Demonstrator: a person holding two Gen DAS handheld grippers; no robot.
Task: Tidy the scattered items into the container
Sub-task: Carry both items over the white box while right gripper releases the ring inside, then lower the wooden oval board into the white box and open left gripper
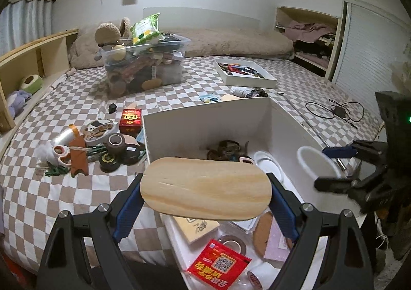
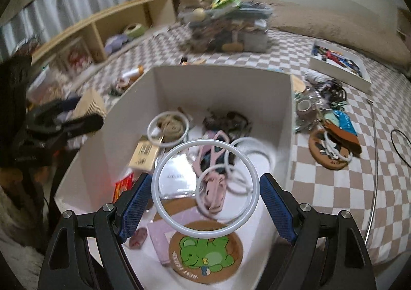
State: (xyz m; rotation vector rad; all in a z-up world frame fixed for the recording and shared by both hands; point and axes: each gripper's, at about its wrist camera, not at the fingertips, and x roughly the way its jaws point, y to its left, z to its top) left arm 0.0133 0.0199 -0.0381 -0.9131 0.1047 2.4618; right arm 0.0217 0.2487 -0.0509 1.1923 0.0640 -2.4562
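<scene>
While your left gripper (image 1: 205,188) clamps a smooth, round-ended oval wooden board (image 1: 205,188) by its 2 ends, the board hangs flat over the near edge of the white rectangular box (image 1: 205,120) on the checked bedspread (image 1: 64,195). Seen from the right wrist, your right gripper (image 2: 204,193) pinches a thin white ring (image 2: 204,193) across its width, above the same box (image 2: 221,84) and its cork coaster (image 2: 205,251).

White container (image 2: 195,84): top open, approach from above free; floor crowded with a pink scissors (image 2: 213,179) and rings. Tape pile (image 1: 102,146) blocks bedspread beside left wall.
</scene>
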